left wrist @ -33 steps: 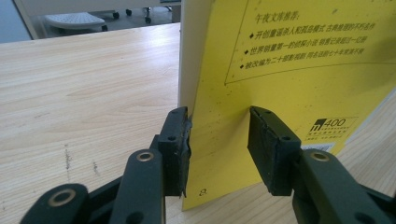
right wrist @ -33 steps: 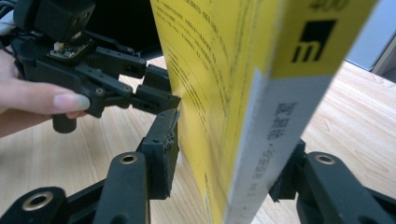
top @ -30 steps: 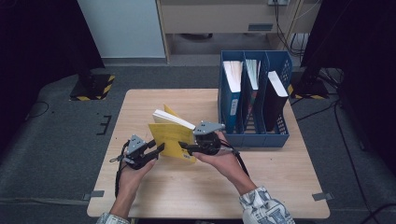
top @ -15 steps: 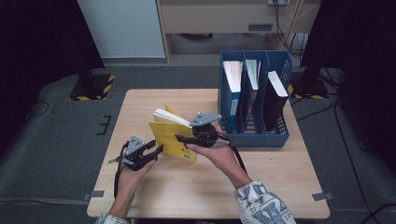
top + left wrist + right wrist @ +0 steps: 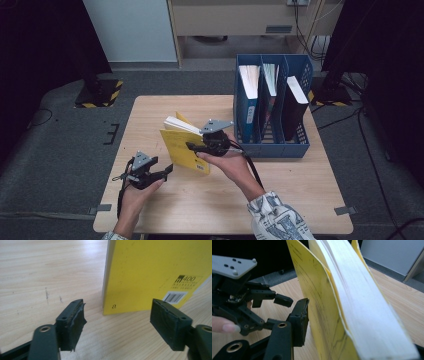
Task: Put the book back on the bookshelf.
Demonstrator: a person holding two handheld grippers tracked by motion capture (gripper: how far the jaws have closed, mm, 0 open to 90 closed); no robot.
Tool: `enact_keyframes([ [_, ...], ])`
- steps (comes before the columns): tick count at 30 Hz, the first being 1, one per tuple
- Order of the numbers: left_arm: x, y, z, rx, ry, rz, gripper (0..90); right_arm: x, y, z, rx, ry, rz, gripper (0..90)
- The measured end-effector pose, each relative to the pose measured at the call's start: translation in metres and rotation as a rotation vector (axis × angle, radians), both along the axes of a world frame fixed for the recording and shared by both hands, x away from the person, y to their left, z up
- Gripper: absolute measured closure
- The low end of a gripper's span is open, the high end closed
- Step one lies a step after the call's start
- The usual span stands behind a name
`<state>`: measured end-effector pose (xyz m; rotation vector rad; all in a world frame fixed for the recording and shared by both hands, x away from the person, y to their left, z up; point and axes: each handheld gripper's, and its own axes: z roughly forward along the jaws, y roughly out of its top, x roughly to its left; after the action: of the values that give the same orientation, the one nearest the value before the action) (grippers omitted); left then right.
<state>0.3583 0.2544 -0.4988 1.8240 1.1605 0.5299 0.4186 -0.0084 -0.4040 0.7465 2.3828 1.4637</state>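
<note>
Leftmost, near the table's (image 5: 300,200) front edge, the left gripper (image 5: 161,171) has just been spreading its jaws, nothing between them. Just beside it the yellow book (image 5: 181,147) stands upright mid-table, pinched by the right gripper (image 5: 196,147). Toward the right edge sits the blue file rack (image 5: 272,148).

1. The high view looked forward and down from above the table (image 5: 280,200).
2. Both gripper views sat low and close, sharing the yellow book (image 5: 160,275) with it.
</note>
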Motion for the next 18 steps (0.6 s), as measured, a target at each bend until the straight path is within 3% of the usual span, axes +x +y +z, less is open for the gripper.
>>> enact_keyframes([
  [4, 0.0039, 0.003, -0.002, 0.016, 0.006, 0.034, 14.6, 0.001, 0.0004, 0.0003, 0.011, 0.003, -0.002, 55.6],
  [7, 0.0046, 0.0058, -0.0026, 0.017, 0.013, 0.04, 12.1, 0.0024, -0.0001, 0.0, 0.021, 0.01, 0.0, 56.8],
  [18, 0.0054, 0.0075, -0.004, 0.008, 0.023, 0.031, 11.9, 0.0089, 0.0025, -0.0026, 0.055, 0.027, 0.004, 59.7],
])
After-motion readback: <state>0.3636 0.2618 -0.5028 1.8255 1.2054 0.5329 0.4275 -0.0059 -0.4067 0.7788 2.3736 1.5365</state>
